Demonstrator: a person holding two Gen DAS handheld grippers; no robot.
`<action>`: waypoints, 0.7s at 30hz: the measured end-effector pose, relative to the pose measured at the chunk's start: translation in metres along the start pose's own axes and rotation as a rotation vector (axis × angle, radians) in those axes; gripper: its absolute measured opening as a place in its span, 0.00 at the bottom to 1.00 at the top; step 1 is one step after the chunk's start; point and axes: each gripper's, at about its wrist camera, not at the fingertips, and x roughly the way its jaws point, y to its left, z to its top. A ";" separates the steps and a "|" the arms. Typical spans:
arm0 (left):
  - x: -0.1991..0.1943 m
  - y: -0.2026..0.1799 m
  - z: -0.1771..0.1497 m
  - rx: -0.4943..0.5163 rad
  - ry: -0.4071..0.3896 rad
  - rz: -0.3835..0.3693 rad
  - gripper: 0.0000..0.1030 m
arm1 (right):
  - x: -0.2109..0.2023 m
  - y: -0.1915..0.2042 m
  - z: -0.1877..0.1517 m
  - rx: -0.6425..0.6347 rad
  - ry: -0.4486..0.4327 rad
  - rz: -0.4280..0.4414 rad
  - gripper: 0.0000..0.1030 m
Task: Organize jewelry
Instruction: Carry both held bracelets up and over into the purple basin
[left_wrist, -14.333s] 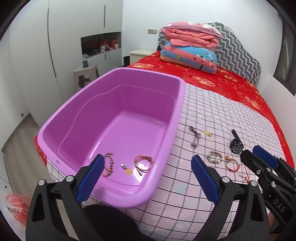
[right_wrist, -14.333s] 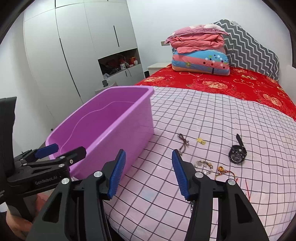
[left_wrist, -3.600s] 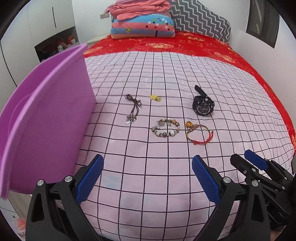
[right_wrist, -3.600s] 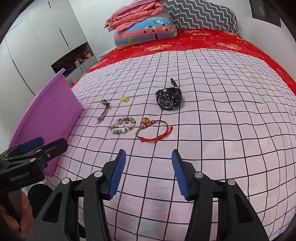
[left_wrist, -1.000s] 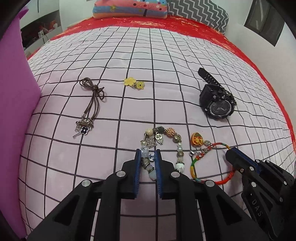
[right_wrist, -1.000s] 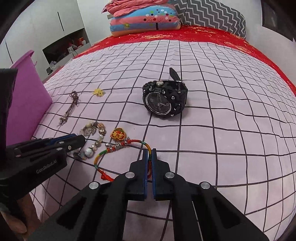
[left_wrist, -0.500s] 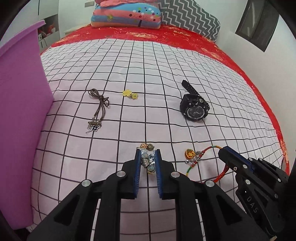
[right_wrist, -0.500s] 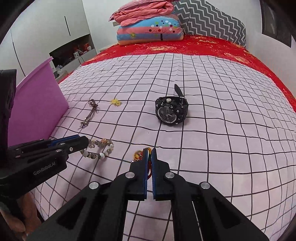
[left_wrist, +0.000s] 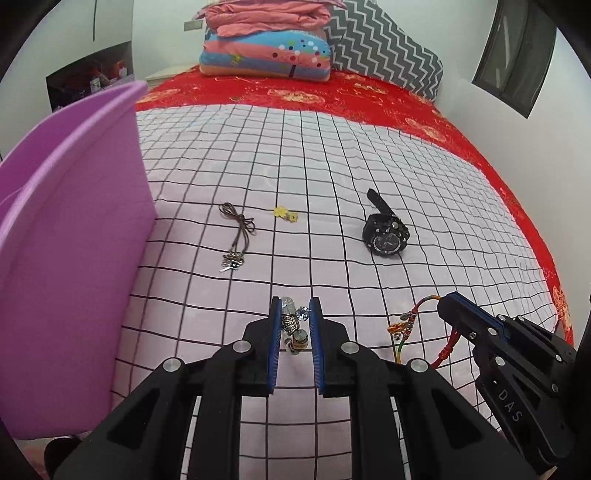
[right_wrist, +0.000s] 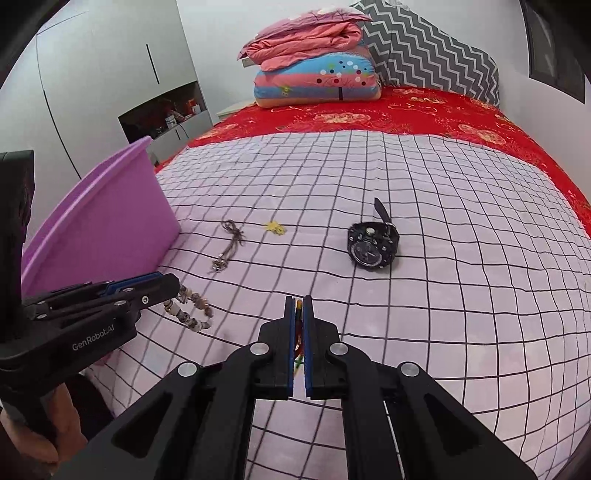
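My left gripper (left_wrist: 294, 306) is shut on a beaded charm bracelet (left_wrist: 293, 325) and holds it above the checked bedspread; the bracelet hangs from it in the right wrist view (right_wrist: 192, 312). My right gripper (right_wrist: 299, 302) is shut on a red and multicoloured cord bracelet (left_wrist: 410, 325), also lifted; its cord shows between the fingers (right_wrist: 298, 332). On the bed lie a black watch (left_wrist: 384, 234), a brown cord necklace with a pendant (left_wrist: 236, 236) and a small yellow flower charm (left_wrist: 285, 213). The purple plastic tub (left_wrist: 70, 236) stands at the left.
The checked pink sheet (left_wrist: 332, 155) covers the near bed, with red bedding (left_wrist: 332, 96) behind. Folded quilts (left_wrist: 266, 44) and a zigzag pillow (left_wrist: 388, 51) lie at the head. White wardrobes (right_wrist: 110, 74) stand left of the bed.
Both grippers have risen and drawn back from the bed, each carrying its bracelet; the tub has come further into view on the left.
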 end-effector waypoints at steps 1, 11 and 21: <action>-0.004 0.001 0.001 -0.002 -0.007 0.001 0.14 | -0.004 0.005 0.002 -0.005 -0.007 0.004 0.04; -0.080 0.023 0.027 -0.027 -0.133 0.027 0.14 | -0.044 0.055 0.038 -0.075 -0.093 0.068 0.04; -0.135 0.077 0.050 -0.078 -0.211 0.116 0.15 | -0.064 0.123 0.076 -0.154 -0.149 0.175 0.04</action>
